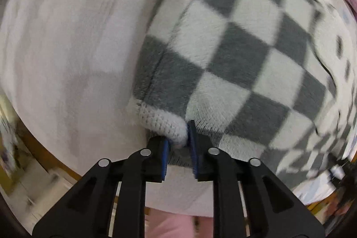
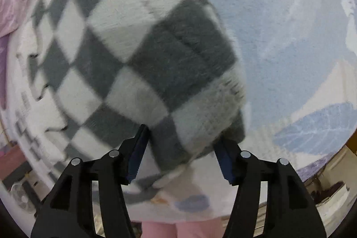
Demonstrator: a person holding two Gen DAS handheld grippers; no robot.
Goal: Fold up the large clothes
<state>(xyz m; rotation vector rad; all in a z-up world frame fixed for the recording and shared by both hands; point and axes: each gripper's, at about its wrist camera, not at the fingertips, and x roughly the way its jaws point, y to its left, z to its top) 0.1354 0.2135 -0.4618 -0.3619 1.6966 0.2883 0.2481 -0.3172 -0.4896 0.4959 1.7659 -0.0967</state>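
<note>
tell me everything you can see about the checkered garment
The grey and white checkered fleece garment is fuzzy and thick, with a white knitted ribbed edge. It lies spread over the pale bedsheet with blue leaf print. The left claw pinches its ribbed edge; the right claw stands open around a bunched corner. Motion blur hides finer detail.

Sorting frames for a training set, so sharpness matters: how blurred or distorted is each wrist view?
Left wrist view: the grey-and-white checkered fleece garment is motion-smeared toward the edges, sharper near the left claw; fisheye bulges the squares. Right wrist view: the garment is soft all over, while the right claw stays crisp.
</note>
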